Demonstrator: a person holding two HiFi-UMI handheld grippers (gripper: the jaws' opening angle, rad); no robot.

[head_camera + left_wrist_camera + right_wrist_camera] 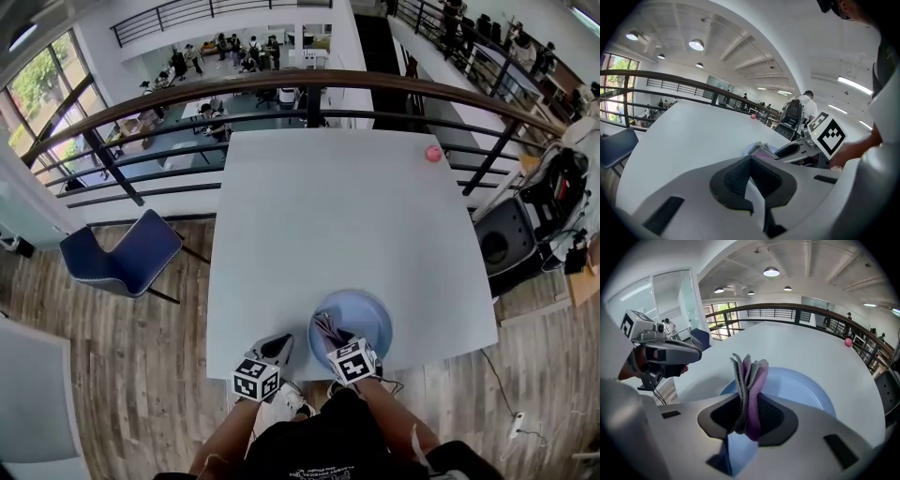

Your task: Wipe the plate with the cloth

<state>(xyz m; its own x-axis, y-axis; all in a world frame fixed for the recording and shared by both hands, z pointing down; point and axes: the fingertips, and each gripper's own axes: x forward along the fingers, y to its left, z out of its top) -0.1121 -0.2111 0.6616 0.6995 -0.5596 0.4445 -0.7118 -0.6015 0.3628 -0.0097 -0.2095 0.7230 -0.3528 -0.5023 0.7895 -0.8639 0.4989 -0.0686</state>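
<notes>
A pale blue plate sits on the white table close to its near edge. My right gripper is shut on a folded grey and purple cloth, which stands upright between the jaws over the near left part of the plate. My left gripper rests just left of the plate, at the table's near edge. In the left gripper view its jaws meet at the tips with nothing between them. From there the cloth and the right gripper show to the right.
A small pink ball lies at the table's far right corner. A dark railing runs behind the table, over a drop to a lower floor. A blue chair stands left of the table, and a black bin and bags to the right.
</notes>
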